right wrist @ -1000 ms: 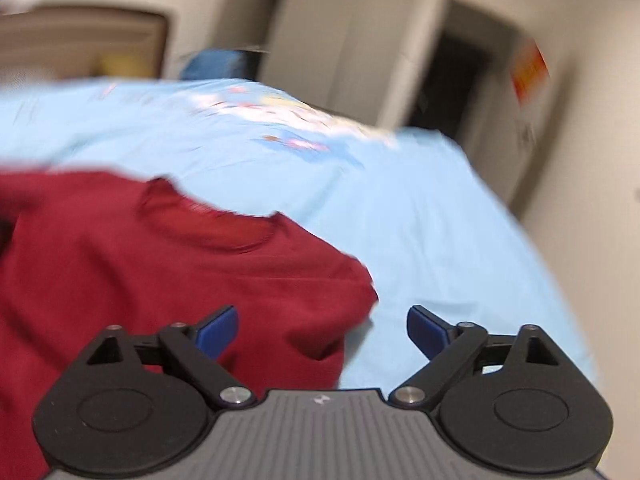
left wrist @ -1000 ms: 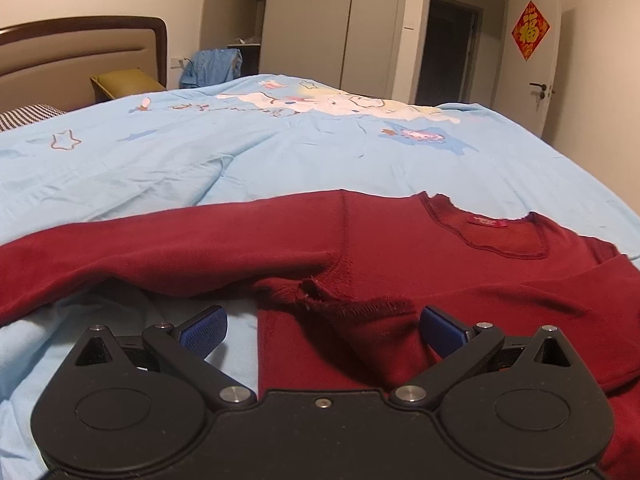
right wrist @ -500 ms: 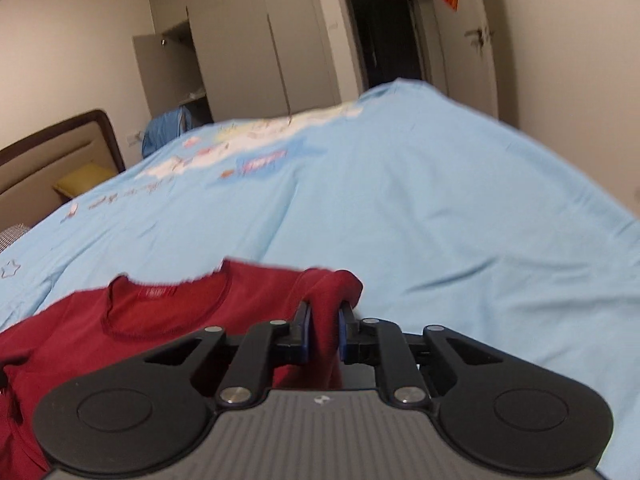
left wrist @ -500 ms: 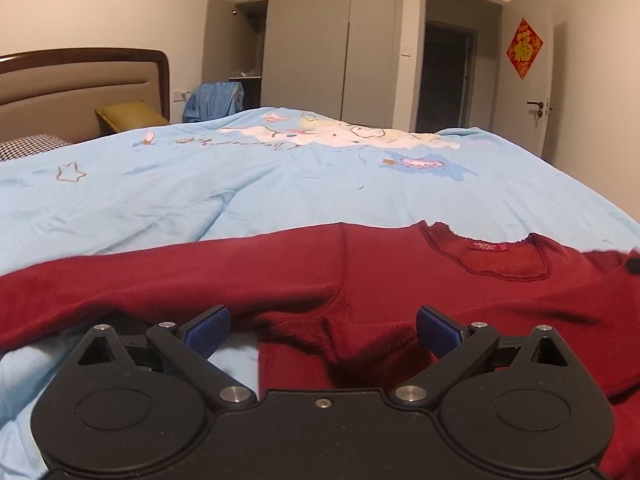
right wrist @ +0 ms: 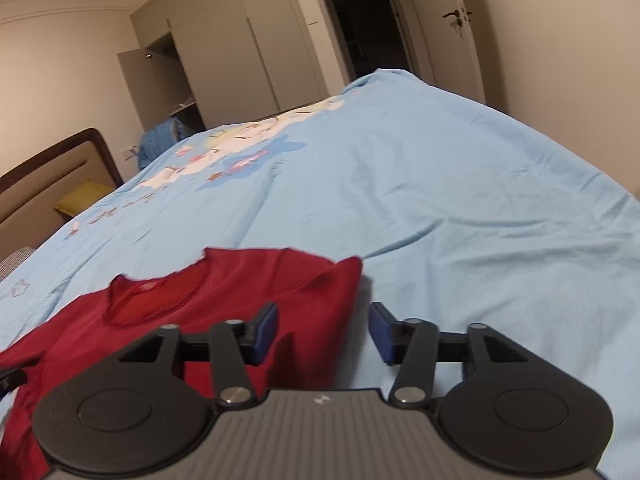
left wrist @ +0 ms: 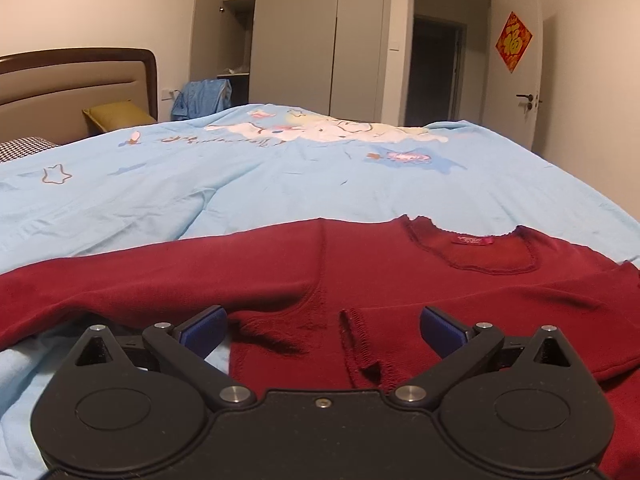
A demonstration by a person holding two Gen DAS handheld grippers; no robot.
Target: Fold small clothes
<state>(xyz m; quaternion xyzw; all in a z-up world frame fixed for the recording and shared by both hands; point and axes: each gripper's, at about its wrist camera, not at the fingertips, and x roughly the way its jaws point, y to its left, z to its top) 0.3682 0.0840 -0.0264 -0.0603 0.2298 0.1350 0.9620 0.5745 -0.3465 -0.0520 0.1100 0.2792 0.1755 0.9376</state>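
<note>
A dark red long-sleeved top (left wrist: 384, 268) lies on the light blue bedspread (left wrist: 280, 176), neckline away from me. One sleeve stretches out to the left; the other is folded across the body, its cuff (left wrist: 360, 344) lying between my left fingers. My left gripper (left wrist: 322, 326) stands wide open low over the top's body. In the right wrist view the red top (right wrist: 224, 300) has its right shoulder folded in. My right gripper (right wrist: 322, 332) is open at that folded edge, the cloth lying loose between the blue pads.
The blue bedspread (right wrist: 460, 200) stretches far ahead and to the right. A padded headboard (left wrist: 68, 88) and yellow pillow (left wrist: 120, 114) are at the left. Wardrobes (left wrist: 320, 36), a blue garment on a chair and a doorway stand beyond the bed.
My right gripper was shut on the top's right shoulder half a second ago and has now opened, letting the cloth lie. The sleeve cuff now lies flatter under my left gripper, which stayed open.
</note>
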